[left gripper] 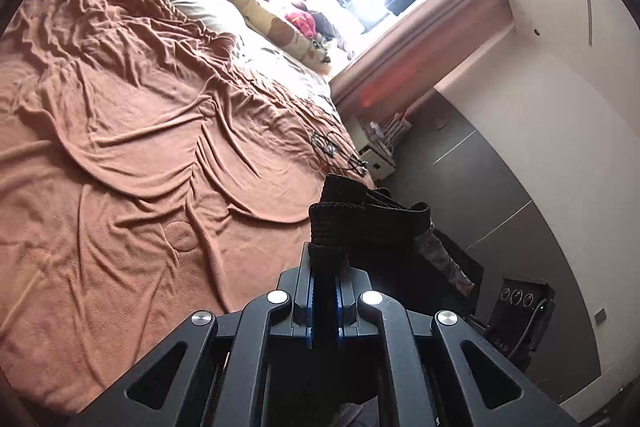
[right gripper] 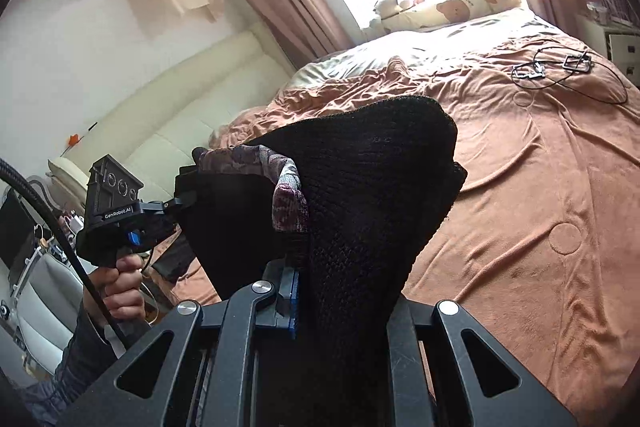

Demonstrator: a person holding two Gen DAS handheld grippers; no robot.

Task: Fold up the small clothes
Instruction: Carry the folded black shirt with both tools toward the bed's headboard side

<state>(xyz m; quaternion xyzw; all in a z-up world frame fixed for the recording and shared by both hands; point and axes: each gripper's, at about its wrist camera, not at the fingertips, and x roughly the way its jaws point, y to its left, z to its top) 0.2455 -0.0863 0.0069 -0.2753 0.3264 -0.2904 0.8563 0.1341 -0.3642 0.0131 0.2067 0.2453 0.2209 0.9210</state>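
Black knitted fabric makes up the garment [right gripper: 372, 187], a small piece with a ribbed band at one edge and a mottled grey-maroon patch or lining showing where it turns over. It is held off the brown bedspread [left gripper: 120, 147] between 2 grippers, none of it resting on the bed as far as can be seen.

The left gripper [left gripper: 326, 259] is seen with its fingers drawn together on the ribbed band [left gripper: 372, 215], which stands up in a bunch just past the tips. The right gripper [right gripper: 298, 291] is clamped on another part of the same garment; its far finger is covered by the draped knit, so only the near finger with its blue pad [right gripper: 290, 301] can be made out.

The knit is judged light, soft and limp, with no stiffness of its own: it sags and folds wherever it is not held. Some stretch is to be expected, and the open weave could catch on a pad edge. Slipping is unlikely given the coarse texture. The best holds are judged to be the ribbed band and the corners, where the cloth is thickest. A cable with small metal pieces [right gripper: 560, 71] lies well apart on the bedspread.
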